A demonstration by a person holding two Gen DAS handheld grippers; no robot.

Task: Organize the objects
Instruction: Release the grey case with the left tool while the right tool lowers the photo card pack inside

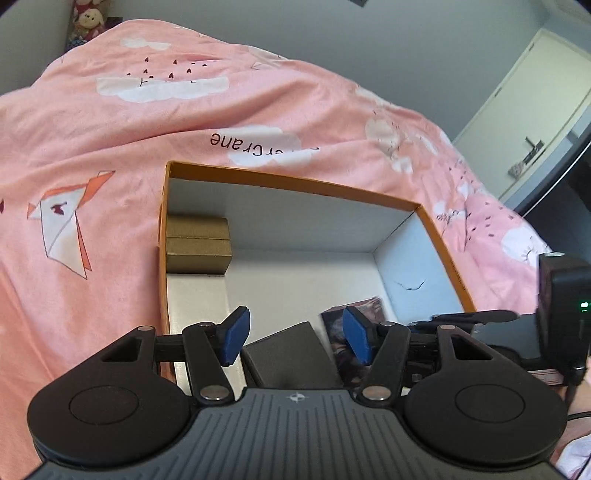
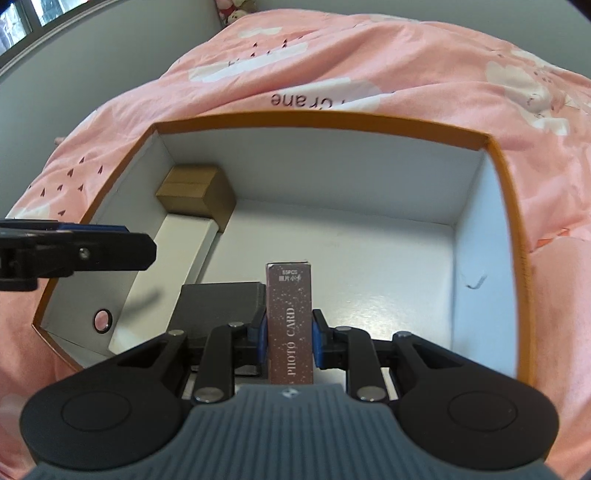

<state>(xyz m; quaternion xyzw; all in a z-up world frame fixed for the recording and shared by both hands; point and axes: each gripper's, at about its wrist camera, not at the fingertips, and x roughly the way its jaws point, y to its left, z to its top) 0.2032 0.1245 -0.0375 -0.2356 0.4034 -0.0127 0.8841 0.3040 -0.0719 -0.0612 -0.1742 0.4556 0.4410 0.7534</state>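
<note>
An orange-rimmed white box (image 2: 480, 206) lies open on the pink bedspread. My right gripper (image 2: 290, 334) is shut on a brown photo card box (image 2: 290, 310) and holds it on edge inside, beside a dark grey box (image 2: 218, 302). A gold box (image 2: 197, 190) sits in the far left corner with a white box (image 2: 177, 251) in front of it. My left gripper (image 1: 295, 334) is open and empty above the near left part of the orange-rimmed box (image 1: 295, 182), over the dark grey box (image 1: 291, 356); the photo card box (image 1: 364, 310) shows past its right finger.
The pink bedspread (image 1: 110, 129) surrounds the box on all sides. Plush toys (image 1: 86, 22) sit at the far corner by the wall. A cream cabinet door (image 1: 524, 107) stands at the right. The right gripper's body (image 1: 554, 325) is close on the left gripper's right.
</note>
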